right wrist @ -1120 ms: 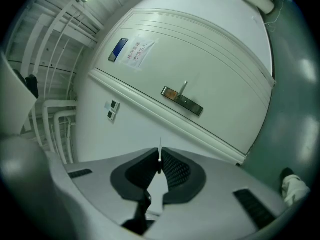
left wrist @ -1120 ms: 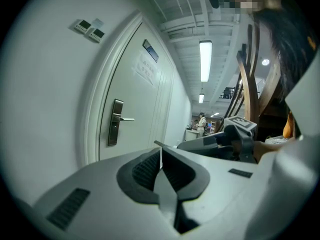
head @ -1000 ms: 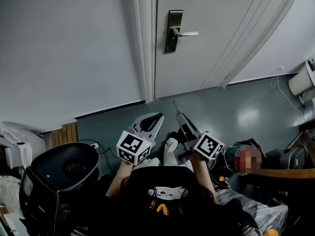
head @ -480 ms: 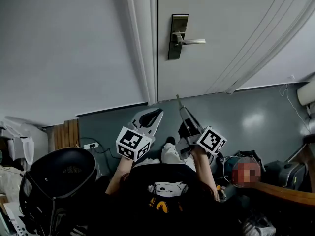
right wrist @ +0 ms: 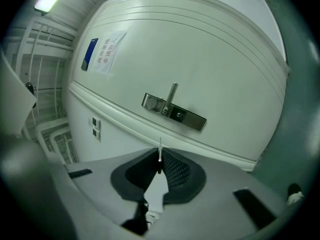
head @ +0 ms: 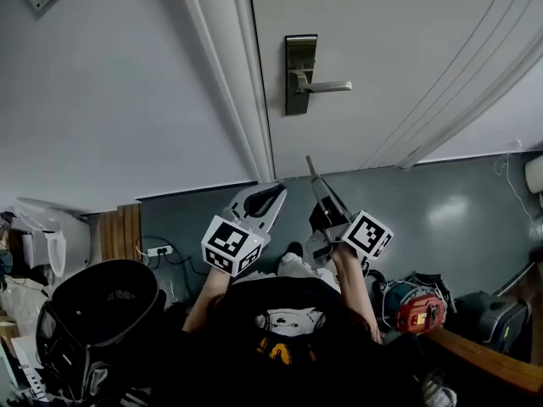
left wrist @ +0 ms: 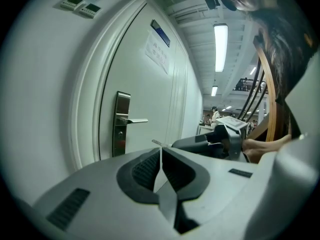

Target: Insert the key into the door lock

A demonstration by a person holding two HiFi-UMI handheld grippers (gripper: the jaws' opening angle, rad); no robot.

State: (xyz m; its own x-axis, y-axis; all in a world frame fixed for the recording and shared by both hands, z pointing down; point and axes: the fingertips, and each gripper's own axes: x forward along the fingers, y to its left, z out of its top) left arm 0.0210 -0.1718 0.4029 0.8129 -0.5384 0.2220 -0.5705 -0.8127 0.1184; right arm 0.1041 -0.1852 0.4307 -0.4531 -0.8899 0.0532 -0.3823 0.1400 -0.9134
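Observation:
A white door carries a dark metal lock plate with a silver lever handle. The same lock plate shows in the left gripper view and, turned sideways, the lock plate shows in the right gripper view. My right gripper is shut on a thin key whose blade sticks out past the jaw tips toward the door, still well short of the lock. My left gripper is shut with nothing in it, beside the right one.
A white wall and door frame stand left of the door. On the grey floor sit a black round bin, a wall socket with cables and a red device.
The view has shifted, so the lock plate now sits lower and nearer the frame's centre. Both grippers have risen slightly toward the door. Their jaws stay as they were.

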